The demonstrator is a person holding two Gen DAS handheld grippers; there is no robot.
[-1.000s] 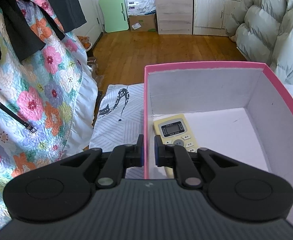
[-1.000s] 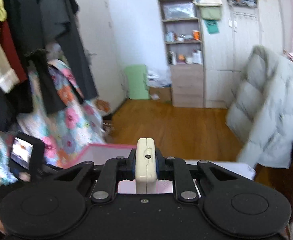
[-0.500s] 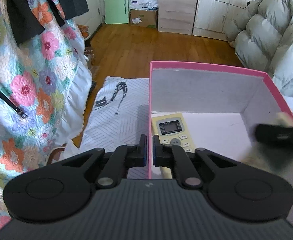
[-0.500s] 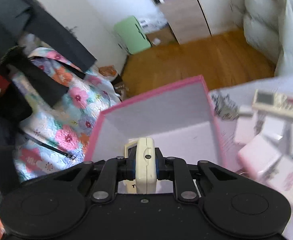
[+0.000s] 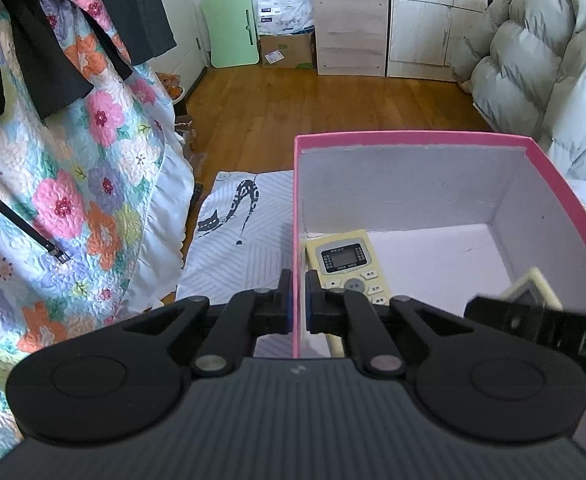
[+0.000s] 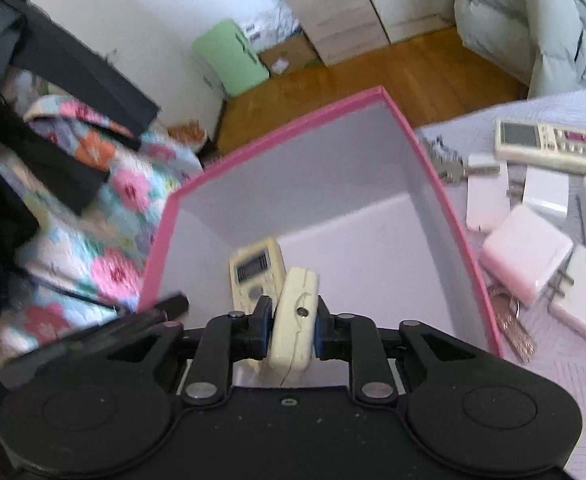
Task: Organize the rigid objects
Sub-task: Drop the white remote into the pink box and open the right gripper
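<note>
left fingers [image 5: 299,304] clamp pink box [image 5: 413,138] wall | right fingers [image 6: 292,322] loosening around cream remote [image 6: 295,320]

A remote [image 5: 347,266] lies in the box [image 5: 413,138], against its left wall. To the right of the box, on the bedspread [image 6: 565,396], lie another remote [image 6: 553,146], several chargers [image 6: 527,254] and keys [image 6: 511,326]. Left of the box hangs a quilt [image 5: 73,200], with the floor [image 5: 325,104] behind.

Place: you're in a home bedroom
Signs: floral quilt [image 5: 93,184], hanging clothes [image 5: 53,40], wooden cabinets [image 5: 421,20], puffer coat [image 5: 541,72], wood floor [image 5: 313,108]
</note>
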